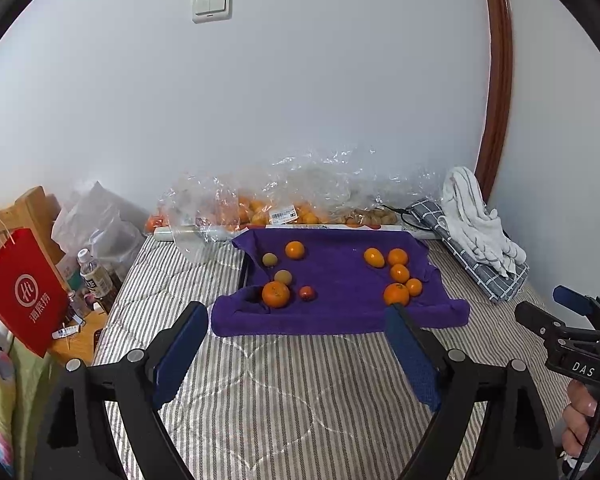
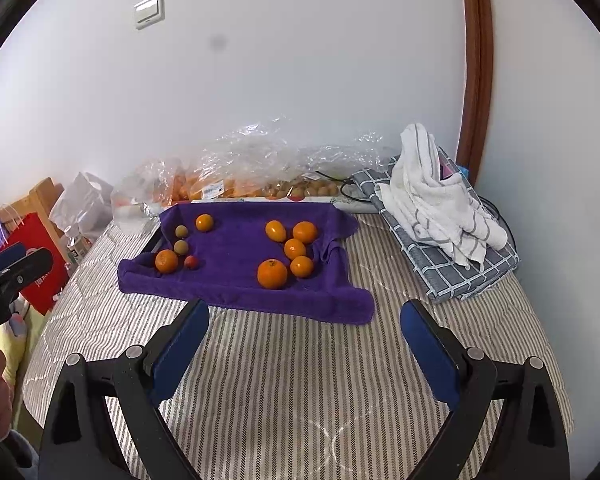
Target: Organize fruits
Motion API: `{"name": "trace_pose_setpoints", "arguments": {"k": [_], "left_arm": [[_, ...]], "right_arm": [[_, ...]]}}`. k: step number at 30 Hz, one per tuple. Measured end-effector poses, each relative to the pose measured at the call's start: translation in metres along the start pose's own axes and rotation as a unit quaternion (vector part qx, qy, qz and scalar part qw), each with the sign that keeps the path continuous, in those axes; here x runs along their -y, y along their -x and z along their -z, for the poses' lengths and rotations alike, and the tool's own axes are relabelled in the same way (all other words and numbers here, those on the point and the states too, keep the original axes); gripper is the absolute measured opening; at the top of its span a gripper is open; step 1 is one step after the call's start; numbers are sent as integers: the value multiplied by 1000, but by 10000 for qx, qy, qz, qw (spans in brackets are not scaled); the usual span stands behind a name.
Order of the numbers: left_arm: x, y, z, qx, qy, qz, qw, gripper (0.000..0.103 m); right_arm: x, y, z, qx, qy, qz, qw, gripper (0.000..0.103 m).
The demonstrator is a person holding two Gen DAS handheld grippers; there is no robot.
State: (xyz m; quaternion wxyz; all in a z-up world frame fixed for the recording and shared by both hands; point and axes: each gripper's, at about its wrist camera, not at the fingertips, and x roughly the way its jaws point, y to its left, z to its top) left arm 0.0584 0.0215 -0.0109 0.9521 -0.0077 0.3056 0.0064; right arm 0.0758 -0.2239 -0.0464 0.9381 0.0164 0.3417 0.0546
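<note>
A purple towel [image 1: 340, 280] [image 2: 236, 280] lies over a tray on the striped bed. On its right side sit several oranges [image 1: 398, 274] [image 2: 295, 249]. On its left side lie a big orange [image 1: 276, 294] [image 2: 166, 261], a small orange [image 1: 295, 250] [image 2: 204, 223], two greenish-brown fruits [image 1: 283, 277] [image 2: 181, 247] and a small red fruit [image 1: 307, 293] [image 2: 191, 263]. My left gripper [image 1: 296, 316] hangs open in front of the towel, with nothing between its blue pads. My right gripper [image 2: 304, 316] is open too, short of the towel's near edge and holding nothing.
Clear plastic bags of oranges [image 1: 260, 208] [image 2: 216, 184] and brown fruits [image 2: 304, 190] line the wall. Folded checked cloth with a white towel [image 1: 476, 216] [image 2: 440, 200] lies at the right. A red paper bag [image 1: 24, 292] and bottles [image 1: 94, 276] stand left of the bed.
</note>
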Motion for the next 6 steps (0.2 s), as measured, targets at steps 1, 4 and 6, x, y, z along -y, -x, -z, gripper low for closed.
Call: {"name": "trace_pose_setpoints", "arguments": {"k": [1,4,6], "left_arm": [[0,0,0,-3,-2,7,10000,89],[1,0,-1,17,-8,8,10000,89],[3,-1,-3,36,-36,-19,10000,89]], "right_arm": [[0,0,0,0,-2,6,10000,96],[-1,0,0,-6,1,2,10000,96],[-3,-1,1,3,23,26,10000,96]]}}
